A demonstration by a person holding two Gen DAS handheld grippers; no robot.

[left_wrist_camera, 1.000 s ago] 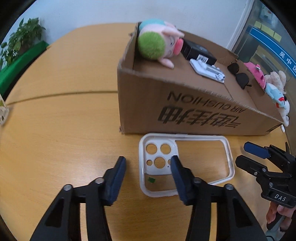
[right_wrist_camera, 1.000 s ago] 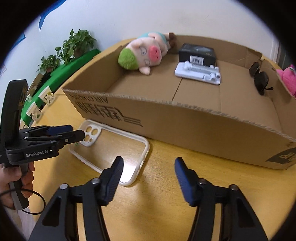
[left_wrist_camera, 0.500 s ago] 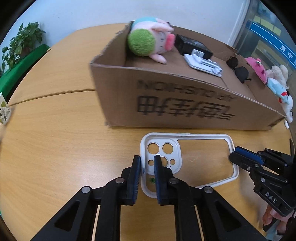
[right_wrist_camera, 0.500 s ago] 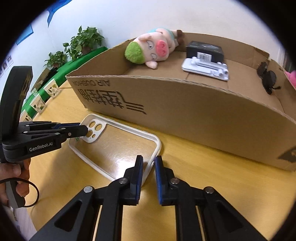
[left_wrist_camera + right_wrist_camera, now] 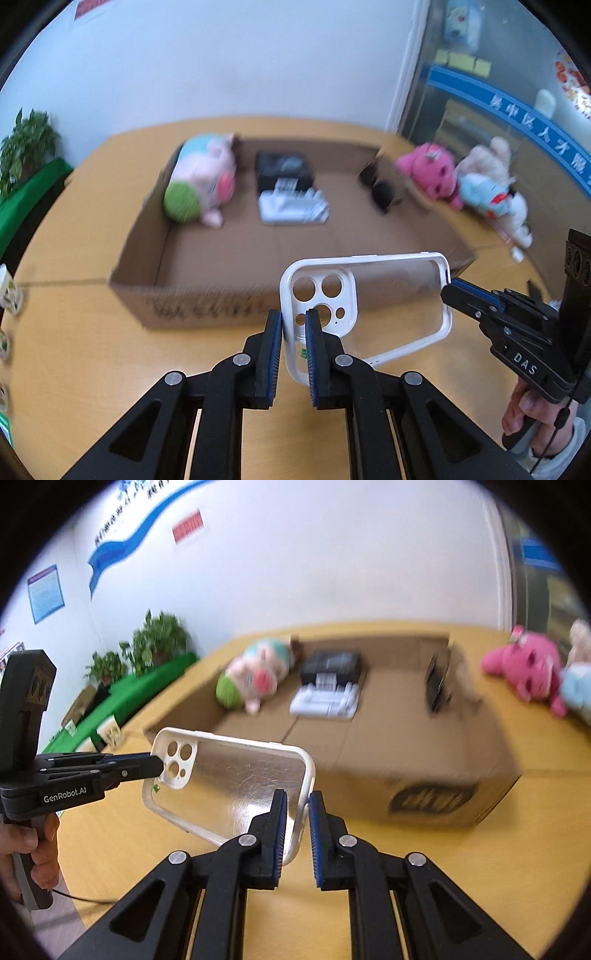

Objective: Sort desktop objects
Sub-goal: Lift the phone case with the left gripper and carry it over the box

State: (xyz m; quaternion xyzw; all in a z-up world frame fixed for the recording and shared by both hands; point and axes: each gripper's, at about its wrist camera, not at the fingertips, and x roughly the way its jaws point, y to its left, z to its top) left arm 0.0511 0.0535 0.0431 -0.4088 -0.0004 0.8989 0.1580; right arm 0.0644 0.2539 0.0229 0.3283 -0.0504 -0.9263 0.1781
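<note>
A clear phone case with a white rim [image 5: 399,295] hangs in the air in front of the open cardboard box [image 5: 207,310]. My left gripper [image 5: 294,325] is shut on its camera-hole end. My right gripper [image 5: 297,805] is shut on the opposite end's rim; it shows in the left wrist view [image 5: 452,291] too. The case [image 5: 236,779] is held level between both, above the wooden table [image 5: 74,350]. The box [image 5: 424,775] holds a plush pig [image 5: 201,184], a black box [image 5: 282,170], a white holder [image 5: 293,208] and sunglasses [image 5: 380,188].
Pink and pale plush toys [image 5: 465,184] lie on the table to the right of the box. Potted plants on a green stand [image 5: 147,653] line the far left wall. Small cards [image 5: 9,295] stand at the table's left edge.
Both grippers closed on the case's ends and lifted it off the table. The view now looks down into the box from higher up.
</note>
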